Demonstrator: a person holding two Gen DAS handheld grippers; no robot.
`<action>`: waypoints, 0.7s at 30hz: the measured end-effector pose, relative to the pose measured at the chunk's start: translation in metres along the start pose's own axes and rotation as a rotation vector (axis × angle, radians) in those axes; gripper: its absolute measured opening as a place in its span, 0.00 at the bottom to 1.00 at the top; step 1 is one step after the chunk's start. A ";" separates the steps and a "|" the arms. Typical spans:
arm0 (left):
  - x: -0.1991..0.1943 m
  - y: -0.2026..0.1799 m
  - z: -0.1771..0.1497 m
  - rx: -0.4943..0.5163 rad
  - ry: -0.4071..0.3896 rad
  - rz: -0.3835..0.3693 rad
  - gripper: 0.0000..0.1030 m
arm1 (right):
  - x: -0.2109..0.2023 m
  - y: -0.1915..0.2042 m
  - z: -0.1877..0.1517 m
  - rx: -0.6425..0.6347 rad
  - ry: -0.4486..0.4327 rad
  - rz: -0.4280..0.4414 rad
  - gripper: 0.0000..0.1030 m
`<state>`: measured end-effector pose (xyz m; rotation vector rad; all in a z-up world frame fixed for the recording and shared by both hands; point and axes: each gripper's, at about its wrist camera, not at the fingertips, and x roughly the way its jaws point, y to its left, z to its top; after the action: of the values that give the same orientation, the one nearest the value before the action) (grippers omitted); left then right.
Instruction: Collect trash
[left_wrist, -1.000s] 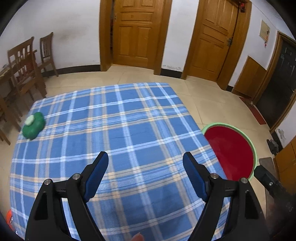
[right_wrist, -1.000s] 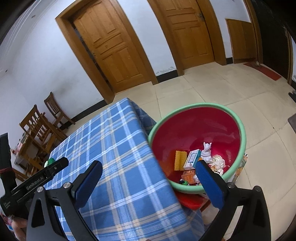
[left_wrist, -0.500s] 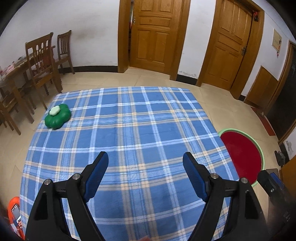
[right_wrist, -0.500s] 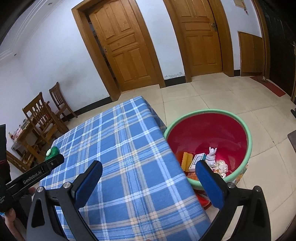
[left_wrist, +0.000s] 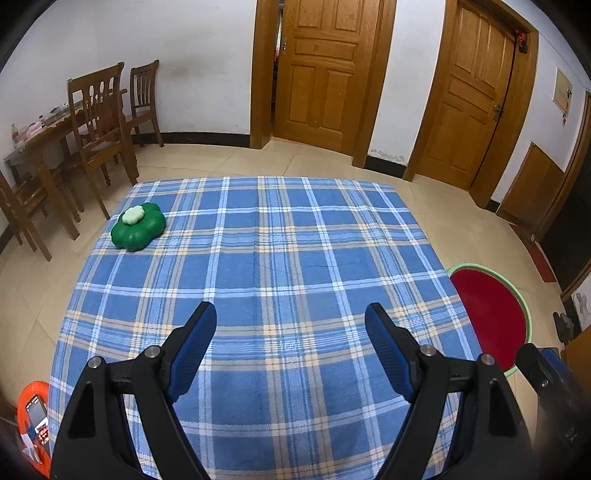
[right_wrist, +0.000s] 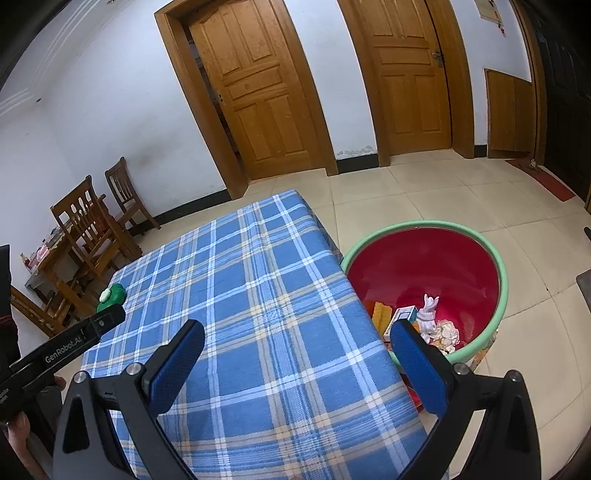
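Note:
A red basin with a green rim (right_wrist: 498, 266) stands on the floor right of the table and holds several bits of trash (right_wrist: 428, 317); it also shows in the left wrist view (left_wrist: 517, 291). A green flower-shaped object (left_wrist: 138, 227) lies on the blue plaid tablecloth (left_wrist: 280, 258) at the far left, small in the right wrist view (right_wrist: 112, 295). My left gripper (left_wrist: 290, 332) is open and empty above the near part of the table. My right gripper (right_wrist: 295, 349) is open and empty above the table's right edge, beside the basin.
Wooden chairs (left_wrist: 99, 122) and a wooden table stand at the left wall. Two wooden doors (left_wrist: 325, 70) are at the back. An orange object with a phone (left_wrist: 35, 417) sits at the near left. Tiled floor surrounds the table.
Both grippers have drawn back and up from the table; more of the tablecloth and the room shows. Both stay open and empty.

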<state>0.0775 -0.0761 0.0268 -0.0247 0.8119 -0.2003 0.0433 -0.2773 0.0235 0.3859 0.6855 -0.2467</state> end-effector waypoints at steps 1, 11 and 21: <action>-0.001 0.001 0.000 -0.002 0.000 -0.001 0.80 | -0.001 0.001 -0.001 -0.001 0.001 0.001 0.99; -0.003 0.003 0.000 -0.006 -0.003 0.000 0.80 | -0.002 0.005 -0.001 -0.004 0.002 0.004 0.99; -0.003 0.003 0.000 -0.007 -0.002 0.000 0.80 | -0.002 0.004 -0.001 -0.003 0.004 0.005 0.99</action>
<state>0.0760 -0.0724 0.0291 -0.0315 0.8106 -0.1977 0.0432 -0.2728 0.0250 0.3853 0.6885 -0.2398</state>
